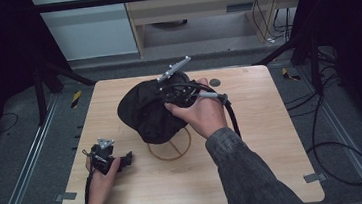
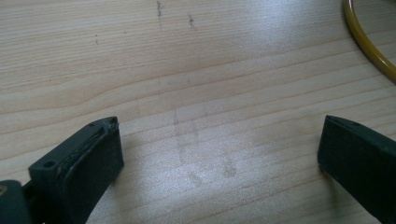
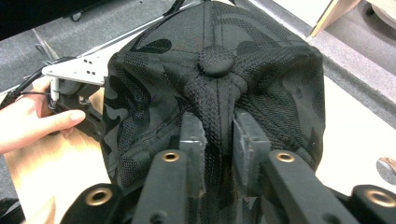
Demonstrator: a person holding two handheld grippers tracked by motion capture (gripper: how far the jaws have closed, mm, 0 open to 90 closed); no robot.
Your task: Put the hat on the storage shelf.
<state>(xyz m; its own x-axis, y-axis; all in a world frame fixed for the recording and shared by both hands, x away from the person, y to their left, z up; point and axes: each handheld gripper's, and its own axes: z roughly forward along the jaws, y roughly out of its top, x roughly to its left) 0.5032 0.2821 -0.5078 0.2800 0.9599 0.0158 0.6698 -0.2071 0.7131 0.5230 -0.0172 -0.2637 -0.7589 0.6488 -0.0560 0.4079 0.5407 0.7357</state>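
Right gripper [image 3: 219, 135] is clamped on a fold of fabric of the black cap [image 3: 215, 74], jaws pinching the mesh just below the crown button [image 3: 215, 60]; in the high view the right gripper [image 1: 176, 95] sits on top of the cap [image 1: 144, 110], with the right hand [image 1: 202, 112] wrapped around it. Cap is near the middle of the bench [image 1: 253, 140], crown bunched up, lifted or resting over a yellow wire ring stand [image 1: 169, 146] just below it; cannot tell if cap touches the ring. Left gripper [image 1: 124, 160] rests low at the front-left of the bench, held by the left hand [image 1: 101, 182], well apart from the cap. In the left gripper view the left gripper [image 2: 219, 149] has its 2 jaws wide apart, nothing between them, bare wood under them, and an arc of the yellow ring [image 2: 369, 46] at the top right corner. Camo pattern faintly visible on cap panels.
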